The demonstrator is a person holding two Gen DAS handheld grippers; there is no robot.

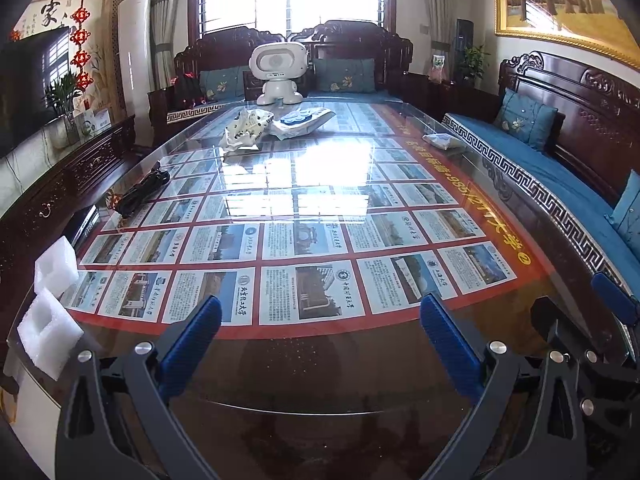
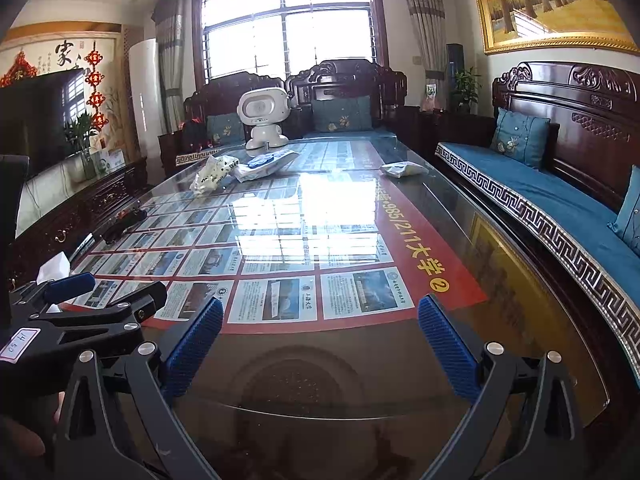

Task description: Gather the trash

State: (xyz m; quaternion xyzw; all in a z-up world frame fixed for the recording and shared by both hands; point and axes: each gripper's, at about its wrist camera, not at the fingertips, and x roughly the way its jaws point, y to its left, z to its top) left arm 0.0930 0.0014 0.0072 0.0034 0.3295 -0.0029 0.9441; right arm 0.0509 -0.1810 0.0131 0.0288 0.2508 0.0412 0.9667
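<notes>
My left tongs (image 1: 320, 334) and right tongs (image 2: 320, 332) both hang released over the near end of the glass-topped table (image 1: 320, 380), side by side, holding nothing. The trash lies far off: a crumpled white wrapper (image 1: 244, 128) and a flat white and blue packet (image 1: 302, 120) just beside it near the toy robot (image 1: 279, 72), and a small white wrapper (image 2: 402, 169) at the right edge. Two white foam blocks (image 1: 50, 300) sit at the near left edge.
</notes>
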